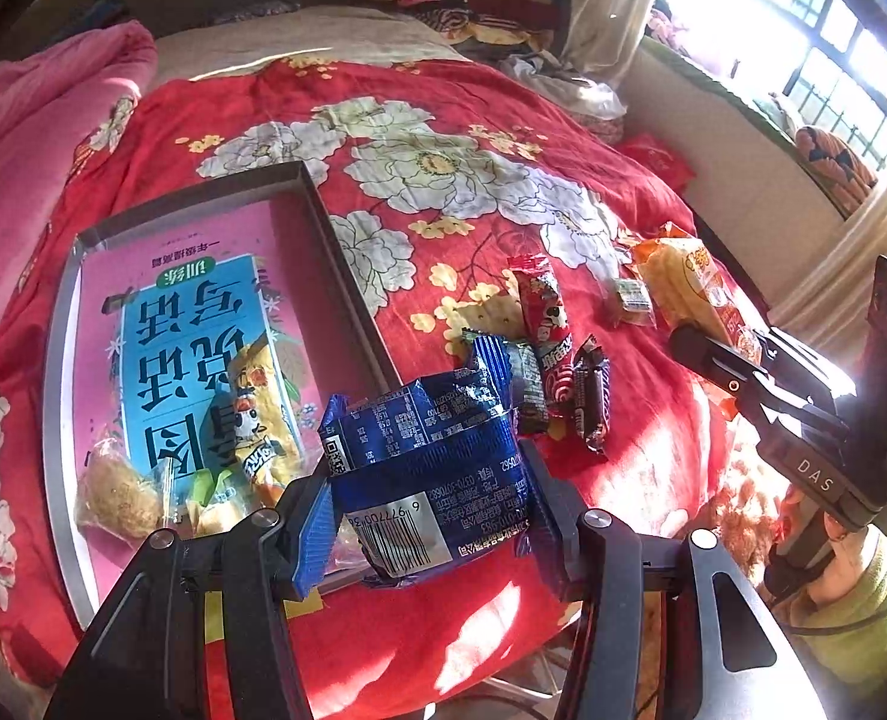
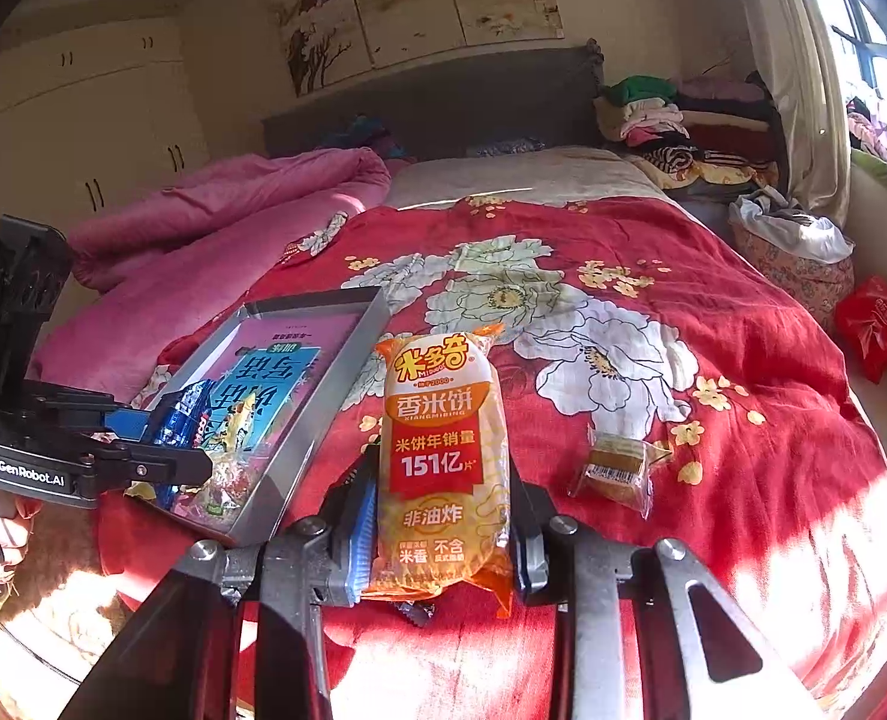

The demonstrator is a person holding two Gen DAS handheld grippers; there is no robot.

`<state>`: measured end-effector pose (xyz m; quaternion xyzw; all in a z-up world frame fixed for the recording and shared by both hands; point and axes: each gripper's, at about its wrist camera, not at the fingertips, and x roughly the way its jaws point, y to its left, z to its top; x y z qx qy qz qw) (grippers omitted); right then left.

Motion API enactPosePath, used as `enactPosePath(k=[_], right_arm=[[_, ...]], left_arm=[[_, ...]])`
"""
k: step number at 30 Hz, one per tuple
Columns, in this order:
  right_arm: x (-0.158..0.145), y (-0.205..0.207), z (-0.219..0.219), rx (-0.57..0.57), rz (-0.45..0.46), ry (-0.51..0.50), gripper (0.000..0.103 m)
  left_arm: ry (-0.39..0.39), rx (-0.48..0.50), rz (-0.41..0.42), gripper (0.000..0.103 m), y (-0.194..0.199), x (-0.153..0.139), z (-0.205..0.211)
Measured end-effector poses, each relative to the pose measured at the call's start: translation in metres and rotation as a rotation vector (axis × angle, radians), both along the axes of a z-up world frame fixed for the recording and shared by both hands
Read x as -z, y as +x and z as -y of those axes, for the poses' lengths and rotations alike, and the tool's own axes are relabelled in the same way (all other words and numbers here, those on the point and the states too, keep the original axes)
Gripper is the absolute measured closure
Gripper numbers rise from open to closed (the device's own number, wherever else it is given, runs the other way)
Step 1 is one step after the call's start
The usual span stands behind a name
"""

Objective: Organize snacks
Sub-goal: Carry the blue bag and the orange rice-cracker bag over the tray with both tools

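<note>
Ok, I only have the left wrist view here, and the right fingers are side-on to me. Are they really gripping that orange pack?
Observer: Yes. In the right wrist view the right gripper pinches the orange rice-cracker pack by both side edges, at its lower half.
Operator: And where is my blue packet relative to the tray?
Observer: From that side, the left gripper holds the blue packet apparently over the near end of the tray.

Open quilt beyond small snacks; tray wall blocks left side, its near end crowded, seemingly.
</note>
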<state>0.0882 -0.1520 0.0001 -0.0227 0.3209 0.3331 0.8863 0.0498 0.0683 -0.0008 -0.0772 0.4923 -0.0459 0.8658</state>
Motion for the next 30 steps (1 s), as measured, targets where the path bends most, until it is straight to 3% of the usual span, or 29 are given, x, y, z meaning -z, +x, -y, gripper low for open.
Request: enactPosePath(k=[30], right_arm=[[-0.029, -0.026, -0.021, -0.049, 0.057, 0.010, 0.069]], left_arm=[[-0.010, -0.058, 0.044, 0.047, -0.023, -0.015, -0.025]])
